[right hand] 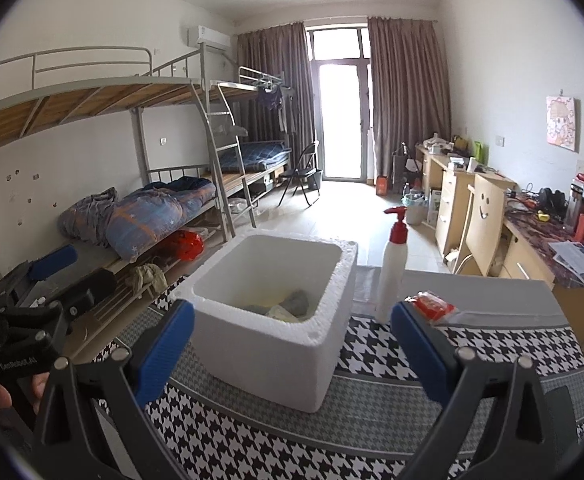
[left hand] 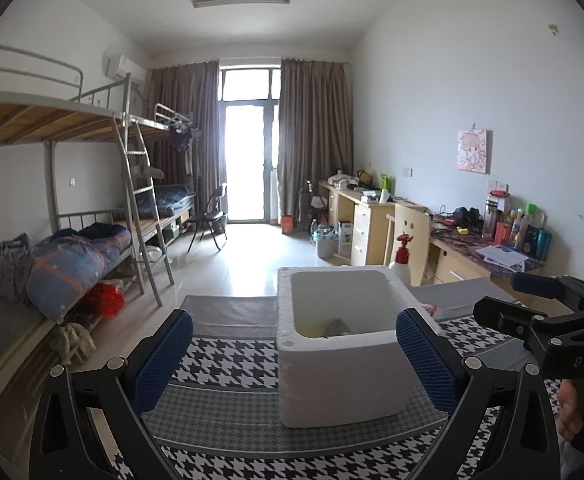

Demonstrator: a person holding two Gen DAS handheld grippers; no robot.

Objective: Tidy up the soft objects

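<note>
A white foam box (left hand: 343,376) (right hand: 276,344) stands on the houndstooth cloth (left hand: 228,360) (right hand: 371,420). Inside it lie soft items, a grey one (left hand: 336,326) (right hand: 297,300) and a pale yellow one (right hand: 282,312). My left gripper (left hand: 293,356) is open, its blue pads on either side of the box's near wall, not touching it. My right gripper (right hand: 292,346) is open too, with nothing between its fingers, level with the box front. In the left wrist view the right gripper (left hand: 531,300) shows at the right edge. The left gripper (right hand: 48,276) shows at the left edge in the right wrist view.
A white spray bottle with a red pump (right hand: 391,268) (left hand: 401,258) stands behind the box's right side. A red packet (right hand: 431,304) lies on the cloth near it. Bunk beds with bedding (right hand: 144,216) line the left wall, desks (right hand: 531,240) the right.
</note>
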